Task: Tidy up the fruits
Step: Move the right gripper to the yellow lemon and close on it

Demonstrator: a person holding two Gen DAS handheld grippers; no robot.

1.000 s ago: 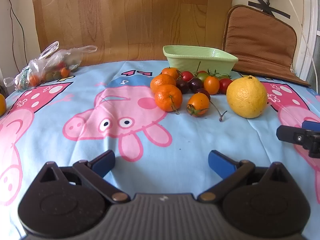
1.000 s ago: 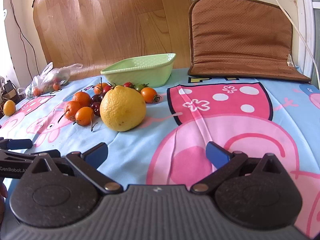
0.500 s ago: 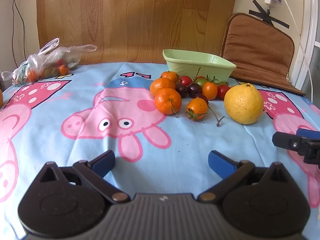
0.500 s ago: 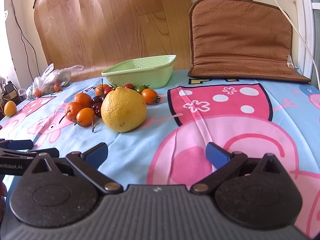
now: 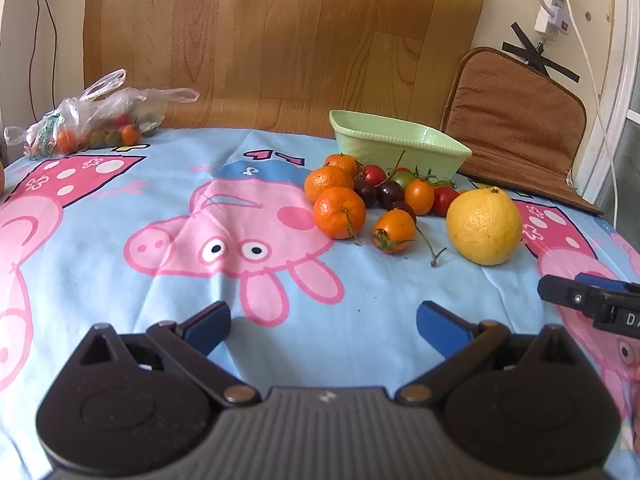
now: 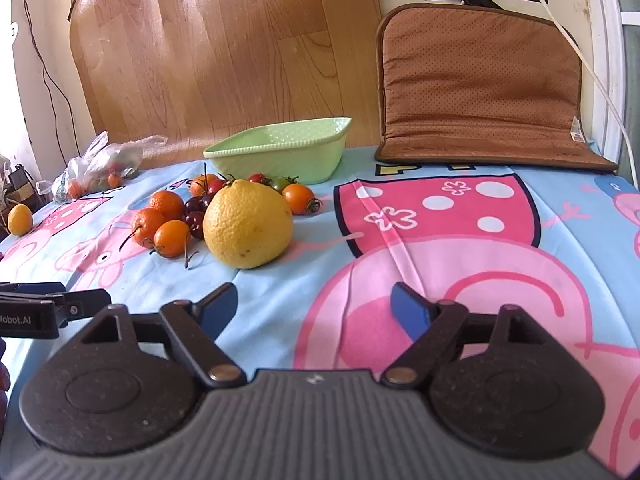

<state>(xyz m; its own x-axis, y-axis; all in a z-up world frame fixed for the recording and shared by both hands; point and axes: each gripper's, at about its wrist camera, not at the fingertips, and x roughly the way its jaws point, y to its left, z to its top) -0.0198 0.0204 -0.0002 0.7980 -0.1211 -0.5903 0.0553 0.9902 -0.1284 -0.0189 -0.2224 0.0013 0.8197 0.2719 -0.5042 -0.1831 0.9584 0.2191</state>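
While both tongs hover low over the near part of the table (image 5: 120, 280), which is draped in a blue cartoon-pig cloth (image 6: 460, 248), the surface directly ahead of each is bare. Left tongs (image 5: 323, 326): blue-tipped jaws spread wide, nothing between them, open cloth in front up to the fruit. Right tongs (image 6: 314, 308): jaws apart and empty, having just been closing partway; bare cloth runs ahead and to the right toward the far edge. Fruit, clustered toward the far edge near the middle of the table: one large yellow citrus (image 6: 248, 224) at the near right of the group, standing alone on its near side; three mandarins (image 5: 339, 212) on the left of the group, close together; orange cherry tomatoes (image 5: 395, 230), one lying nearest with a loose stem beside it; dark cherries (image 5: 390, 194) and red and green tomatoes packed behind, touching one another. Green dish (image 5: 400, 146): square, empty as far as can be seen, just behind the cluster at the far edge. Brown cushion (image 6: 480, 92): propped against the wall at the far right corner, its foot resting on the cloth. Wood-grain board (image 5: 280, 40): leaning on the wall behind the dish. Plastic bag (image 5: 92, 120) holding small fruit: far left corner, well apart from the cluster. One small yellow fruit (image 6: 20, 220) sits alone at the left edge.
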